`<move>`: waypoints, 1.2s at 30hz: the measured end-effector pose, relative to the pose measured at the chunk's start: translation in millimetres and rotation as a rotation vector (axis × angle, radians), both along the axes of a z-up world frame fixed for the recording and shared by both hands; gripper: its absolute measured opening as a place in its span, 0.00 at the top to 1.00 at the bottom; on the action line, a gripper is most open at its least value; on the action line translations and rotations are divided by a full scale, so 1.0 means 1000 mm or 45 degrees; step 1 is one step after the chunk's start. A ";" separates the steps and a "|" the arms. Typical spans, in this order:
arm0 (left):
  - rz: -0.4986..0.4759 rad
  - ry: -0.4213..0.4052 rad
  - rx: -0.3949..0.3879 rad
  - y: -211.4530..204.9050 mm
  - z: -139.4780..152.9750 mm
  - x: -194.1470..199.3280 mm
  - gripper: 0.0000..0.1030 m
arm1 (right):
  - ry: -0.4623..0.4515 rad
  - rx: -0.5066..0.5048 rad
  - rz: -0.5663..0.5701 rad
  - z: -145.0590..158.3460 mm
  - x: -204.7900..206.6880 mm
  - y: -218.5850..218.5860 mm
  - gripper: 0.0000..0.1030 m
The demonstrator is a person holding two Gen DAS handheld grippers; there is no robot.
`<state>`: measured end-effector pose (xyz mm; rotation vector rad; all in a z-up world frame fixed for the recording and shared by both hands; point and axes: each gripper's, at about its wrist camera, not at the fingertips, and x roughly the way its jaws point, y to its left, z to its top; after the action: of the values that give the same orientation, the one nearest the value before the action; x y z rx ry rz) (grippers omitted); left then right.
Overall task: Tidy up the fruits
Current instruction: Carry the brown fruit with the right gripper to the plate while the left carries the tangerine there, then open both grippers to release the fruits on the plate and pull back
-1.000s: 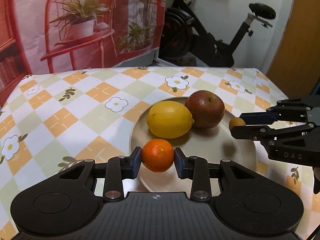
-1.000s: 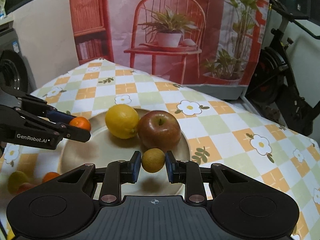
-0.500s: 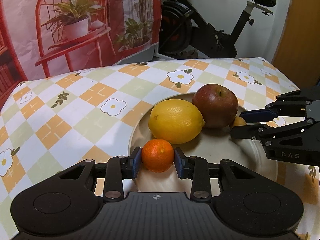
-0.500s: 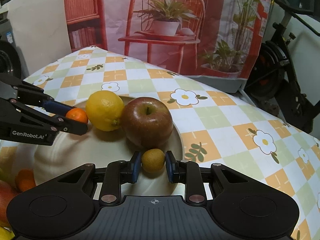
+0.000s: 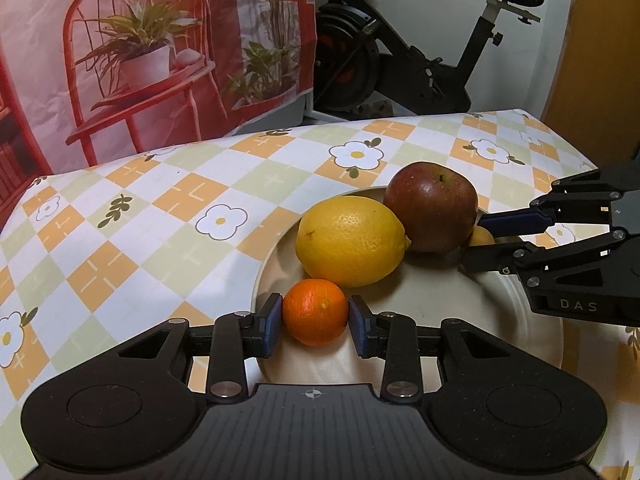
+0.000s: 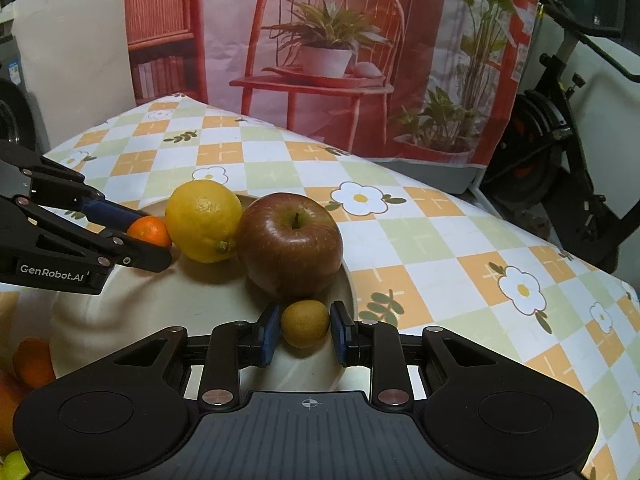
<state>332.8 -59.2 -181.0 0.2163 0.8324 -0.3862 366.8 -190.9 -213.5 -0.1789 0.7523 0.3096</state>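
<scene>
Left hand-held gripper (image 5: 316,322): jaws easing apart around the mandarin (image 5: 315,311); the left pad looks to be touching the skin, a thin gap shows at the right pad
Right hand-held gripper (image 6: 305,328): jaws parting around the small yellow-brown fruit (image 6: 305,323); slim gaps on both sides, so no pinch now
Mandarin: on the near left part of the plate (image 5: 440,300), just in front of the lemon (image 5: 350,240)
Small fruit: at the plate's right edge, close under the apple (image 6: 291,243)
Lemon and apple: side by side and touching, at the back of the plate
Roll risk, mandarin: a round fruit freed near the rim could, I judge, wander toward the edge and off onto the tabletop (image 5: 160,216) if a pad drags it on withdrawal
Roll risk, small fruit: it sits close to the rim; a nudge from a retreating finger could tip it over the lip
Knock-on risk: bumping the apple or lemon could set both rolling, since they lean together
Collision risk: both grippers work over one plate, so crossing paths could clash
Remaining fruit (image 6: 32,360): blurred orange shapes at the lower left, off the plate; what they are I cannot tell
</scene>
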 end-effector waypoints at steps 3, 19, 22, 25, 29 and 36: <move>-0.013 0.000 0.014 -0.002 0.001 -0.001 0.59 | -0.004 -0.003 0.001 0.002 -0.001 0.002 0.71; 0.051 -0.043 -0.046 0.012 0.027 -0.024 0.55 | -0.070 0.135 -0.086 0.031 -0.033 -0.004 0.65; 0.083 -0.059 -0.074 0.016 0.035 -0.033 0.55 | -0.085 0.208 -0.130 0.037 -0.045 -0.007 0.64; 0.108 -0.075 -0.088 0.021 0.043 -0.045 0.55 | -0.092 0.250 -0.152 0.040 -0.058 -0.007 0.64; 0.163 -0.081 -0.103 0.028 0.052 -0.062 0.55 | -0.095 0.281 -0.172 0.040 -0.075 -0.007 0.63; 0.247 -0.075 -0.188 0.042 0.061 -0.095 0.55 | -0.102 0.294 -0.171 0.039 -0.103 -0.001 0.63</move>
<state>237.4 -17.7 -120.0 0.0089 0.7561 -0.2566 263.7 -191.9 -174.4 0.0767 0.6406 0.2573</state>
